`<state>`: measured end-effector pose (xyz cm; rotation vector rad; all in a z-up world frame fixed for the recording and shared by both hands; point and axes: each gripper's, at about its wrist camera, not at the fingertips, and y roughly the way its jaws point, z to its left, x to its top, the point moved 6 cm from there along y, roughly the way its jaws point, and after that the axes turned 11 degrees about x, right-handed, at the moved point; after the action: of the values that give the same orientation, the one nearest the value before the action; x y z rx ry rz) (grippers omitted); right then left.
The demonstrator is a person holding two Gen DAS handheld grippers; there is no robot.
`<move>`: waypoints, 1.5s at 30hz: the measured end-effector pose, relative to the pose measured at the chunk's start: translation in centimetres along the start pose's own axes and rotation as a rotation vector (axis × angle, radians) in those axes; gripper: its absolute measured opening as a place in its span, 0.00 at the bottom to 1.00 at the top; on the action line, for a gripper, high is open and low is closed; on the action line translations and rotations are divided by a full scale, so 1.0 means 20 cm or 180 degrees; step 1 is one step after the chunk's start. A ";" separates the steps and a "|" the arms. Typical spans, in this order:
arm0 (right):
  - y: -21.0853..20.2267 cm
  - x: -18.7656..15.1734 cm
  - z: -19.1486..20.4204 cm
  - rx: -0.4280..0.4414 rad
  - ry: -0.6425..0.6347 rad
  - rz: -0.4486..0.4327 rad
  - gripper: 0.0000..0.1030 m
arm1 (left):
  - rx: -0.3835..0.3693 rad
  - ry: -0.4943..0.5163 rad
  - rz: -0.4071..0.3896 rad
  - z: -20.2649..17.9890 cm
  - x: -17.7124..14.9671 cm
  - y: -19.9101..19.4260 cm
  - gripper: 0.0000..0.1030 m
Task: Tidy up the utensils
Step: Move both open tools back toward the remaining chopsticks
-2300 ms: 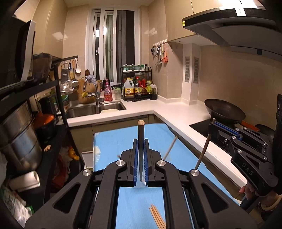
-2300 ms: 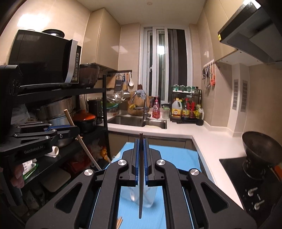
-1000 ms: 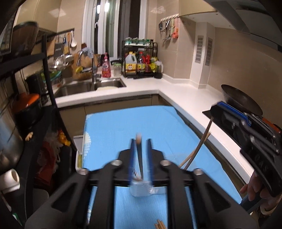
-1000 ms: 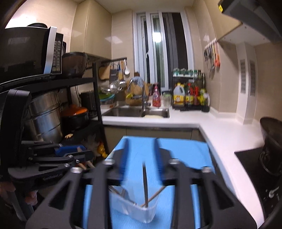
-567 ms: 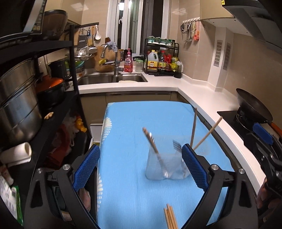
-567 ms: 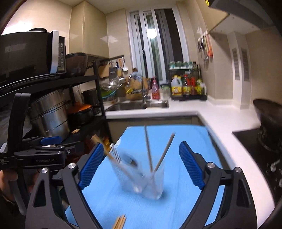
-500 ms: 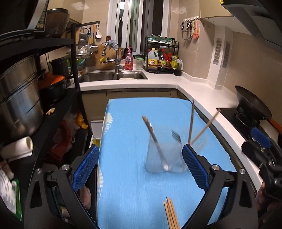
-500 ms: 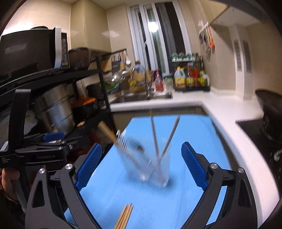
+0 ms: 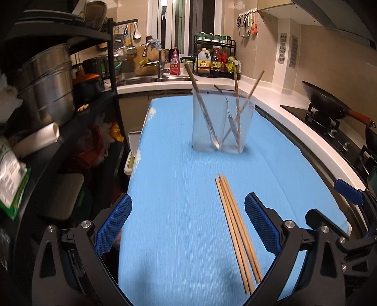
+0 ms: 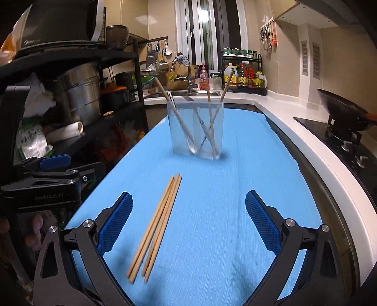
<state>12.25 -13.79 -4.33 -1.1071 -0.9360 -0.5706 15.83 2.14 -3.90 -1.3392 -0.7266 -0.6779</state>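
A clear plastic cup [image 9: 222, 122] stands upright on the blue mat [image 9: 179, 183]; it also shows in the right wrist view [image 10: 195, 131]. It holds wooden chopsticks, a wooden-handled utensil and a metal fork, all leaning. Three loose wooden chopsticks [image 9: 236, 226] lie side by side on the mat nearer to me, also in the right wrist view [image 10: 157, 226]. My left gripper [image 9: 187, 226] is open and empty, low over the mat, the chopsticks just inside its right finger. My right gripper [image 10: 188, 223] is open and empty, the chopsticks just inside its left finger.
A black rack with steel pots [image 9: 47, 87] and a microwave [image 10: 59, 21] stands left of the table. A white counter [image 9: 282, 103] with a wok [image 9: 327, 101] on a hob runs along the right. A sink [image 9: 146, 80] and bottle rack [image 9: 215, 61] are at the back.
Both grippers let go of their utensils into the cup, opened wide, then drew back and down. The loose chopsticks now lie close in front of both grippers.
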 end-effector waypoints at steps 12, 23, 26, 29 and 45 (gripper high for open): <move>-0.09 -0.33 0.11 -0.0015 -0.0043 0.0117 0.92 | 0.0081 -0.0004 0.0065 0.00 -0.34 -0.09 0.91; 0.01 -0.45 0.11 0.0012 -0.0030 0.0334 0.91 | 0.0233 -0.0027 0.0150 0.04 -0.45 -0.06 0.91; 0.06 -0.49 0.10 -0.0025 -0.0037 0.0398 0.91 | 0.0260 -0.0042 0.0193 0.06 -0.46 -0.04 0.91; 0.11 -0.52 0.08 -0.0056 0.0002 0.0431 0.88 | 0.0263 -0.0073 0.0231 0.08 -0.48 -0.03 0.91; 0.19 -0.53 0.05 -0.0092 0.0036 0.0359 0.56 | 0.0222 -0.0105 0.0304 0.08 -0.52 -0.01 0.91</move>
<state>9.47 -12.14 -15.05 -1.1737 -0.8522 -0.4990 9.26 3.89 -11.84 -1.3150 -0.7021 -0.5509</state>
